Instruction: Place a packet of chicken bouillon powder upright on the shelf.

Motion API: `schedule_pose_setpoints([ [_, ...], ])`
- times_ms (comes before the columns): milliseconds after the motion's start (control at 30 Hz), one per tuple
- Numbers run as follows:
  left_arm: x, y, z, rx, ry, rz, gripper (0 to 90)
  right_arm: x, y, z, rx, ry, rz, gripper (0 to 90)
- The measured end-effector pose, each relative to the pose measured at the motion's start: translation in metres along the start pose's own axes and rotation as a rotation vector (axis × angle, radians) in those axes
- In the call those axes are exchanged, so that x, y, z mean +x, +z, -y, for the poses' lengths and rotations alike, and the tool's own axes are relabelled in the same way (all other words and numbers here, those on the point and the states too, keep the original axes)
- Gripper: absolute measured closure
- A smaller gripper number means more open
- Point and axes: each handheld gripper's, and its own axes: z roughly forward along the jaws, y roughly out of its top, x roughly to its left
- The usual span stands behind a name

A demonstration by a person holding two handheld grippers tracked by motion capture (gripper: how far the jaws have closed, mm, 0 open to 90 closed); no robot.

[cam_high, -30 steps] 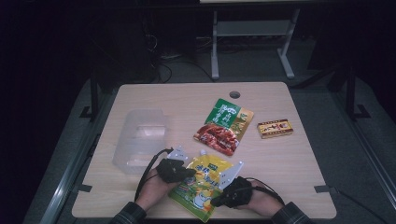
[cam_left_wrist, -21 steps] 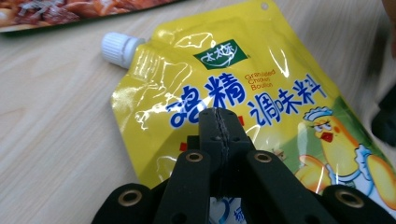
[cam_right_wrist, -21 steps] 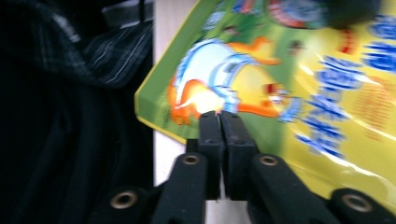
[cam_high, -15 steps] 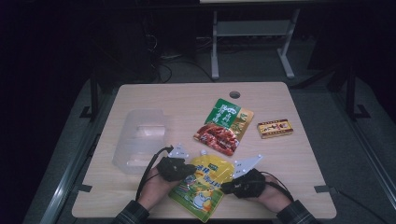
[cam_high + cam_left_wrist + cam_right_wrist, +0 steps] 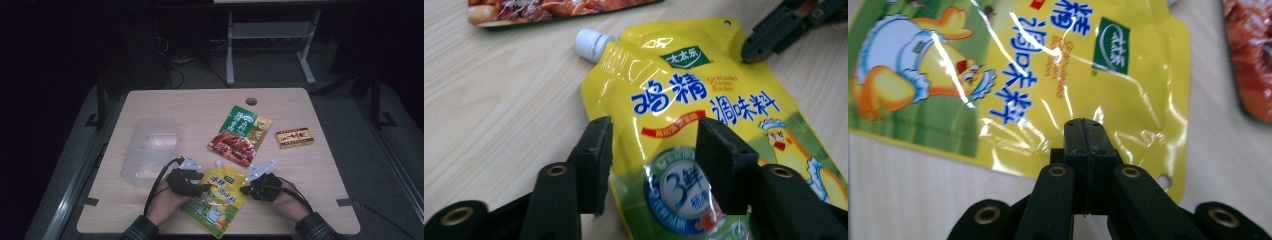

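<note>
Your left tool [image 5: 651,165] has just been opening; its jaws now straddle the yellow seasoning pouch [image 5: 218,199] without pressing. Right tool [image 5: 1087,131] is closed, empty, at the pouch's edge. Pouch lies flat on the surface [image 5: 320,165], released; regrasp likely needed.

Dim surroundings, lit table, pouch glare

Left tongs [image 5: 651,160] agape, right tongs [image 5: 1084,131] shut.
</note>
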Motion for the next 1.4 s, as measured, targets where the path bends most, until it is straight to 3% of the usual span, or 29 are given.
schedule_pose_setpoints([
  [200,0.000,0.009,-0.008,0.023,0.011,-0.004,36.4,0.005,-0.006,0.008,0.002,0.026,-0.017,90.0],
  [300,0.001,0.019,-0.012,0.048,-0.013,-0.008,25.5,0.005,-0.007,0.010,0.001,0.018,-0.018,90.0],
  [500,0.007,0.027,-0.014,0.061,-0.038,-0.021,15.8,0.006,-0.007,0.010,0.001,0.015,-0.012,90.0],
  [700,0.011,0.032,-0.011,0.080,-0.079,0.046,16.7,0.006,-0.007,0.010,0.001,0.012,-0.012,90.0],
  [800,0.010,0.032,-0.011,0.077,-0.081,0.047,18.2,0.007,-0.008,0.010,0.001,0.019,-0.013,90.0],
  [867,0.010,0.032,-0.011,0.084,-0.063,0.063,23.4,0.007,-0.008,0.010,0.002,0.019,-0.013,90.0],
  [933,0.009,0.031,-0.012,0.088,-0.069,0.058,24.7,0.007,-0.007,0.010,0.002,0.019,-0.014,90.0],
  [1000,0.010,0.031,-0.012,0.088,-0.068,0.058,31.8,0.007,-0.007,0.010,0.002,0.007,-0.012,90.0],
  [1067,0.012,0.030,-0.012,0.072,-0.098,0.065,39.2,0.007,-0.007,0.009,0.004,0.004,-0.013,90.0],
  [1233,0.014,0.032,-0.012,0.051,-0.117,0.079,59.0,0.009,-0.005,0.008,-0.006,0.012,-0.027,90.0],
  [1333,0.016,0.033,-0.013,0.057,-0.100,0.077,65.9,0.010,-0.004,0.007,-0.010,0.004,-0.024,90.0],
  [1400,0.016,0.033,-0.013,0.048,-0.085,0.074,79.4,0.010,-0.004,0.007,-0.006,-0.003,-0.019,90.0],
])
